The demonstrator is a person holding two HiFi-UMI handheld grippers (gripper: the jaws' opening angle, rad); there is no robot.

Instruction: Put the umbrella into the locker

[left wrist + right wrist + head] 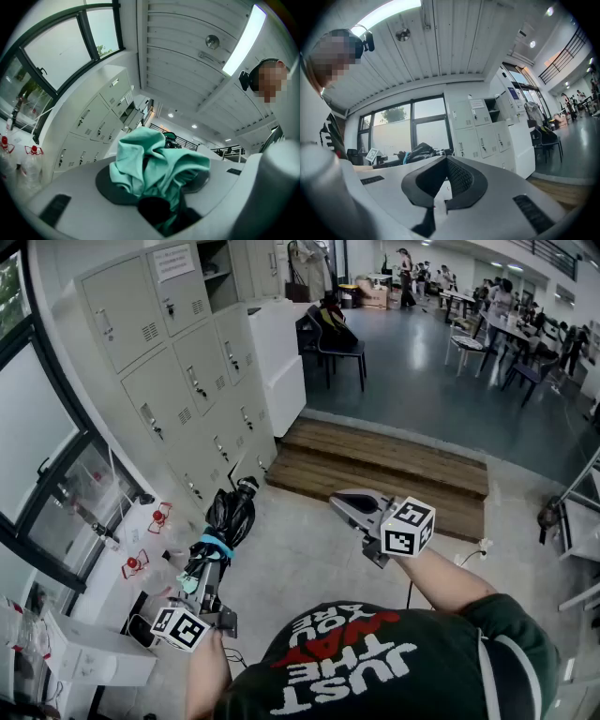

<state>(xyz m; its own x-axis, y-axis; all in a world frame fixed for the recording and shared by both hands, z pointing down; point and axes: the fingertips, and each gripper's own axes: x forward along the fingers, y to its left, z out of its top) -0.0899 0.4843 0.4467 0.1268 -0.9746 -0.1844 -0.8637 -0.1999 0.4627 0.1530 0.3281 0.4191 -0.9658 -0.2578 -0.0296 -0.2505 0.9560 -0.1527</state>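
A folded black umbrella (231,515) with a teal strap points up and away toward the grey lockers (178,381). My left gripper (202,589) is shut on its lower end. In the left gripper view, teal fabric (154,161) bunches between the jaws, and the lockers (93,126) stand to the left with their doors shut. My right gripper (354,506) is held level at mid-frame, shut and holding nothing. In the right gripper view the umbrella (419,151) shows to the left of the pads (461,180), and the lockers (483,126) stand beyond.
A low wooden step (394,470) lies ahead to the right of the lockers. Clear bottles with red caps (157,517) and a white box (94,652) stand by the window (37,456) on the left. Chairs (337,343) and people sit farther back.
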